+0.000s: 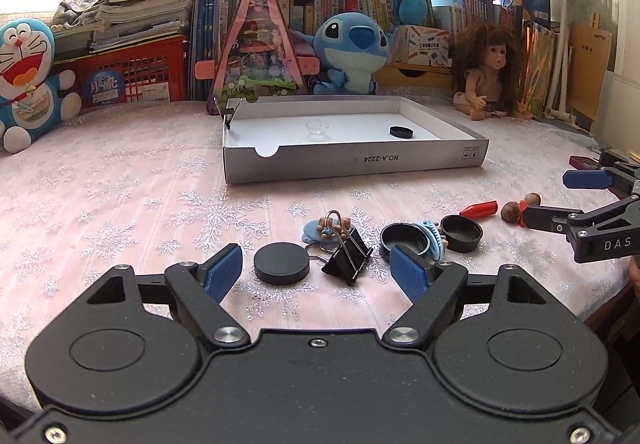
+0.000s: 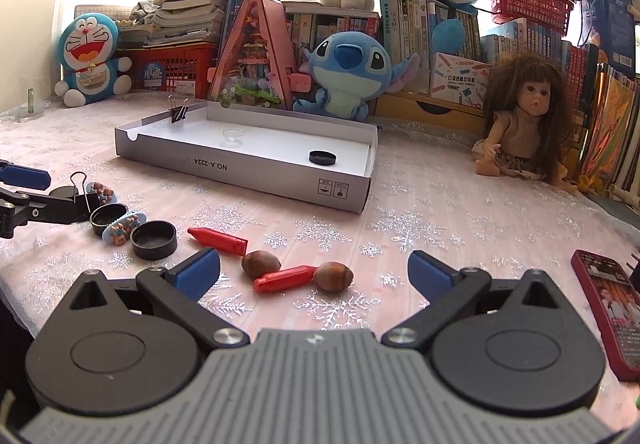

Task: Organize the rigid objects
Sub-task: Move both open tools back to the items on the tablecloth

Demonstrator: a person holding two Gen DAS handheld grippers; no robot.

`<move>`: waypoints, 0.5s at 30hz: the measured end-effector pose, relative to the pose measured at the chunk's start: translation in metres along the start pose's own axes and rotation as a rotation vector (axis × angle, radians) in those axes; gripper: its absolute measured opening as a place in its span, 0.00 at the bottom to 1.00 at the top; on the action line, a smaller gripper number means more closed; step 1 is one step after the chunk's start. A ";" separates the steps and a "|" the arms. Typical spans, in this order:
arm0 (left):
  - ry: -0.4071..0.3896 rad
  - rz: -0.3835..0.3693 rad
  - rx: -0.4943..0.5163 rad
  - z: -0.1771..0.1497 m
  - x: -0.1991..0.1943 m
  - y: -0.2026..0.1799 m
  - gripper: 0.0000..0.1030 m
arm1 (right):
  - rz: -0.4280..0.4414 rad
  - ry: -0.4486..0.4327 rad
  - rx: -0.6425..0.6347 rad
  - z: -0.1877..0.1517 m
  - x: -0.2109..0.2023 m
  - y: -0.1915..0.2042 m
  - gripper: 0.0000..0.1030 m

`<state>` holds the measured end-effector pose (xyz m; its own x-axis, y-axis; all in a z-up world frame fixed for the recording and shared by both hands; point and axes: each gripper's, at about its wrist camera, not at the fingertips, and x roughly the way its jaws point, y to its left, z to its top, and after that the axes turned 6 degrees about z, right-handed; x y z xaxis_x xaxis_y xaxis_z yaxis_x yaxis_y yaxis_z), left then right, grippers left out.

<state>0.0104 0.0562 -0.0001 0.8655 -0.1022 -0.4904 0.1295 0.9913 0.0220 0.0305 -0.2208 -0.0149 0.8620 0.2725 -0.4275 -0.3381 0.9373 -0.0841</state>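
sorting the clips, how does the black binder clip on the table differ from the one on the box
The black binder clip on the table lies loose among small items on the snowflake cloth, near the left tool. The black binder clip on the grey cardboard box stands clamped on the box's far wall, wire handles up. Both are black with wire handles.

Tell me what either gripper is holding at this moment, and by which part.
Nothing is held. The left gripper is open above the black disc and binder clip; the right gripper is open near a red crayon and nut.
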 end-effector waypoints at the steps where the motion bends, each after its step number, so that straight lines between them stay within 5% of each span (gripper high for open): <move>1: 0.002 -0.001 0.000 0.000 0.000 0.000 0.77 | 0.000 0.002 0.000 0.000 0.000 0.000 1.00; 15: 0.030 -0.022 -0.012 -0.002 0.003 -0.001 0.60 | 0.010 0.017 0.000 -0.002 0.002 0.002 1.00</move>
<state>0.0117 0.0553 -0.0035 0.8475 -0.1212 -0.5168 0.1421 0.9898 0.0010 0.0308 -0.2192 -0.0176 0.8520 0.2782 -0.4434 -0.3467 0.9346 -0.0798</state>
